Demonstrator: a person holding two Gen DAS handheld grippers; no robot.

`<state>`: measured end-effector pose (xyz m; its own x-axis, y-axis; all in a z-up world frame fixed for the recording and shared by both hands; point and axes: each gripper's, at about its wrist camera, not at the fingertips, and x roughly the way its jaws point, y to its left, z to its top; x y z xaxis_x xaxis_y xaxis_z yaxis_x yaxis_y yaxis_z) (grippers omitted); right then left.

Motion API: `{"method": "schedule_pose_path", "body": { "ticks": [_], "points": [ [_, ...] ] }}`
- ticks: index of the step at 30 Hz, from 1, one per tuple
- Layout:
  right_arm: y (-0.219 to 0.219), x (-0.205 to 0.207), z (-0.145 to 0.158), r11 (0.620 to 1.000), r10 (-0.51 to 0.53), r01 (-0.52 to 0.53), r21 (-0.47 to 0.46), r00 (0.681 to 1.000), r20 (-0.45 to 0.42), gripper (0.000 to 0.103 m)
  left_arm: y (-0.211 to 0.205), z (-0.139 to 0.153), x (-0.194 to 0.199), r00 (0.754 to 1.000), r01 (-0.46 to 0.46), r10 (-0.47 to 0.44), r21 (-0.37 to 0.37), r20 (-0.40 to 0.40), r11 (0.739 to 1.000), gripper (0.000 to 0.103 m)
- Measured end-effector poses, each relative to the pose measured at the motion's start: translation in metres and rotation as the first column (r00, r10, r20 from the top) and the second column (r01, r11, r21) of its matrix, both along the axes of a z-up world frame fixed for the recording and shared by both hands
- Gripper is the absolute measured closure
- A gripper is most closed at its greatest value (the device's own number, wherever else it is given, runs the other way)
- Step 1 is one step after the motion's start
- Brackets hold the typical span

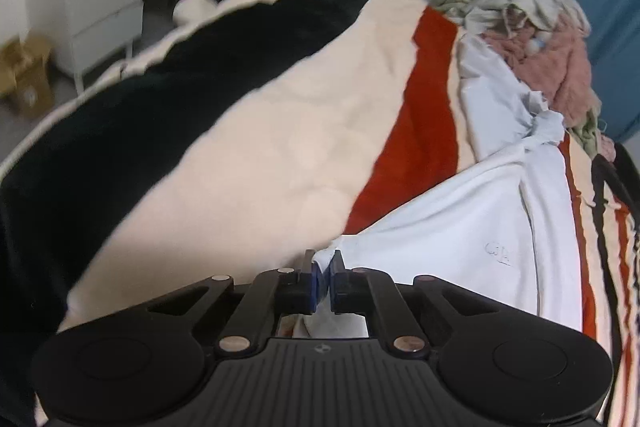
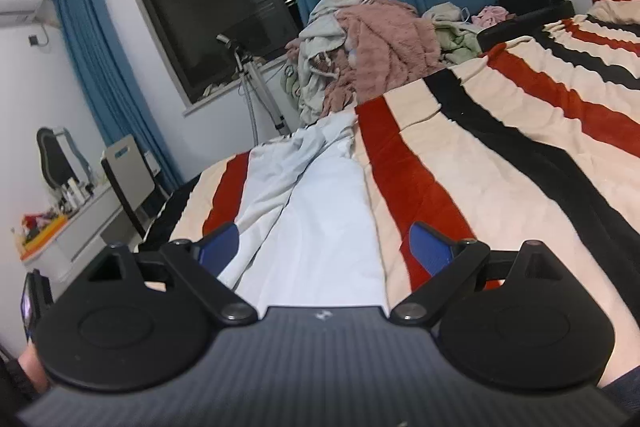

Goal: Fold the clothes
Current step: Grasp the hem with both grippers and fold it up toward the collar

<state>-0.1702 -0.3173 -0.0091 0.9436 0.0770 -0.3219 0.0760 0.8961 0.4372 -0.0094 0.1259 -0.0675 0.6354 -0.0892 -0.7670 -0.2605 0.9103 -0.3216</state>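
1. My left gripper has its fingers pressed together, pinching an edge of the white garment
2. My right gripper hangs above that garment with fingers spread wide, gripping nothing
3. The garment lies stretched along the striped blanket, reaching toward the heap of clothes at the bed's far edge

White garment's near hem hidden behind left gripper body, striped blanket motion-blurred, small mark on the garment unreadable, clothes pile's base hidden behind bed.
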Motion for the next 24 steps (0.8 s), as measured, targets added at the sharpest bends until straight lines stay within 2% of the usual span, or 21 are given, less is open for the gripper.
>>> {"method": "schedule_pose_path", "body": {
  "ticks": [3, 5, 7, 9, 11, 12, 14, 15, 17, 19, 20, 21, 22, 24],
  "points": [
    [-0.008, -0.005, 0.004, 1.000, -0.017, 0.018, -0.018, 1.000, 0.021, 0.009, -0.017, 0.026, -0.020, 0.992, 0.068, -0.073, 0.049, 0.101, 0.996, 0.098],
    [-0.015, -0.007, 0.005, 0.999, -0.034, 0.035, -0.029, 0.999, 0.031, 0.009, -0.037, 0.048, -0.042, 0.970, 0.138, -0.155, 0.104, 0.185, 0.985, 0.098],
    [-0.022, -0.008, 0.004, 0.999, -0.044, 0.045, -0.024, 0.998, 0.035, 0.009, -0.068, 0.065, -0.069, 0.927, 0.229, -0.271, 0.182, 0.260, 0.956, 0.099],
    [-0.028, -0.003, 0.000, 0.999, -0.042, 0.042, 0.005, 0.999, 0.012, 0.009, -0.101, 0.077, -0.096, 0.868, 0.321, -0.392, 0.257, 0.306, 0.911, 0.099],
    [-0.033, 0.001, -0.006, 0.999, -0.034, 0.035, 0.036, 0.999, -0.021, 0.009, -0.137, 0.076, -0.117, 0.804, 0.427, -0.510, 0.301, 0.306, 0.853, 0.099],
    [-0.035, 0.004, -0.009, 0.998, -0.028, 0.030, 0.053, 0.999, -0.042, 0.009, -0.152, 0.071, -0.123, 0.781, 0.475, -0.554, 0.304, 0.287, 0.826, 0.099],
    [-0.039, 0.009, -0.015, 0.996, -0.013, 0.020, 0.086, 0.996, -0.085, 0.009, -0.182, 0.056, -0.130, 0.739, 0.568, -0.633, 0.289, 0.231, 0.770, 0.099],
    [-0.039, 0.013, -0.019, 0.994, 0.007, 0.005, 0.110, 0.994, -0.110, 0.009, -0.194, 0.044, -0.129, 0.727, 0.606, -0.660, 0.275, 0.188, 0.746, 0.099],
    [-0.040, 0.021, -0.028, 0.987, 0.048, -0.023, 0.160, 0.986, -0.159, 0.009, -0.209, 0.022, -0.124, 0.713, 0.660, -0.693, 0.232, 0.109, 0.715, 0.098],
    [-0.041, 0.028, -0.037, 0.976, 0.092, -0.048, 0.211, 0.975, -0.205, 0.009, -0.216, 0.007, -0.118, 0.688, 0.709, -0.723, 0.162, 0.055, 0.687, 0.090],
    [-0.042, 0.032, -0.041, 0.970, 0.114, -0.059, 0.236, 0.967, -0.227, 0.009, -0.214, 0.006, -0.115, 0.679, 0.724, -0.733, 0.118, 0.053, 0.679, 0.086],
    [-0.042, 0.035, -0.046, 0.963, 0.137, -0.070, 0.262, 0.959, -0.248, 0.009, -0.210, 0.007, -0.113, 0.677, 0.729, -0.733, 0.084, 0.064, 0.680, 0.069],
    [-0.043, 0.039, -0.050, 0.954, 0.161, -0.080, 0.288, 0.950, -0.268, 0.009, -0.203, 0.010, -0.110, 0.685, 0.723, -0.725, 0.050, 0.075, 0.689, 0.052],
    [-0.046, 0.050, -0.064, 0.925, 0.213, -0.083, 0.372, 0.922, -0.324, 0.010, -0.185, 0.014, -0.101, 0.730, 0.681, -0.676, -0.023, 0.099, 0.732, 0.049]
  ]
}}
